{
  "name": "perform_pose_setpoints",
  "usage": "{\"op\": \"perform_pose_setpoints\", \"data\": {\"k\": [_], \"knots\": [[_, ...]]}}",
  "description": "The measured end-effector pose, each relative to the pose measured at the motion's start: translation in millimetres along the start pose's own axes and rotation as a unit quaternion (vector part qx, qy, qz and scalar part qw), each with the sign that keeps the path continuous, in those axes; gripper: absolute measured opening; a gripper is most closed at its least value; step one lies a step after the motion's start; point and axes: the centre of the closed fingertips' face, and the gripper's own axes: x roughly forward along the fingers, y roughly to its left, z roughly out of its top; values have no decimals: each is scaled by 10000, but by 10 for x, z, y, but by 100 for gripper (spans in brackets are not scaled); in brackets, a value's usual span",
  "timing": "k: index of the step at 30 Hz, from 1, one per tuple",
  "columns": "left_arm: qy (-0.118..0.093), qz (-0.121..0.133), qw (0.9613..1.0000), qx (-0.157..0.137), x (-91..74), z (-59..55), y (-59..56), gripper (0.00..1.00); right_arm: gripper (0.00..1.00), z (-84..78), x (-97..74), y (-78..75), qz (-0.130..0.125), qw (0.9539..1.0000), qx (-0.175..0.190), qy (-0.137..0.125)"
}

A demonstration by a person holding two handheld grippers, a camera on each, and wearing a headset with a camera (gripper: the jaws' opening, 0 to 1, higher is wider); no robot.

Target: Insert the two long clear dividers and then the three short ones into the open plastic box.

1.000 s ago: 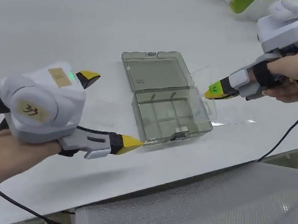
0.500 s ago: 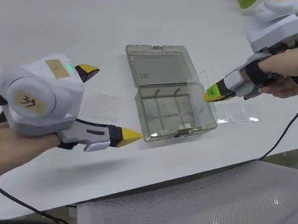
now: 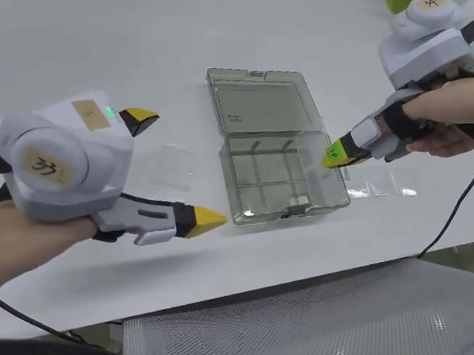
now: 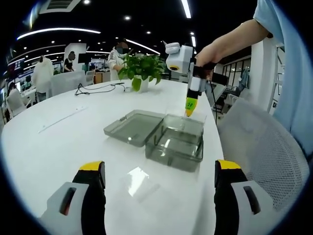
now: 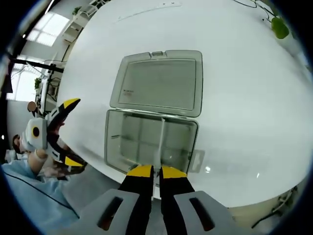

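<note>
On the white desk (image 3: 214, 35) in front of you, the open plastic box (image 3: 259, 214) is lying with its lid (image 3: 265, 104) flat behind it. Your right gripper (image 3: 335, 152) is hovering over the box's right edge, pinching a thin clear divider (image 5: 155, 182). Your left gripper (image 3: 177, 167) is hanging spread wide and empty, with a loose clear sheet (image 3: 171, 163) lying between it and the box. More clear pieces (image 3: 377, 188) are lying just right of the box, and a mesh chair (image 3: 308, 325) is standing at the near edge.

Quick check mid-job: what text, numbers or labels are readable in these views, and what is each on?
"33": handwritten on the tan sticker on the open left gripper.
Green tag at the tip of the right gripper, shut on a clear divider: blurred, unreadable.
Top sticker on that gripper: mark unreadable.
Small print on the smoky plastic box's lid: too small to read.
</note>
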Motion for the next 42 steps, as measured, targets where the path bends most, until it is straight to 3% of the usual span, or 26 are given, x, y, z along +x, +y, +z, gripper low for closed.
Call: {"op": "perform_pose_setpoints", "data": {"k": [13,30,42], "knots": [[5,70,9999,-157,-20,-33,67,94,5,-30,30,58,-64,9999,-5,133],[1,89,9997,-237,-1,-61,87,93,5,-37,58,26,-119,9995,-97,288],[16,62,9996,-289,26,-110,65,92,5,-29,40,47,-53,9995,36,311]]}}
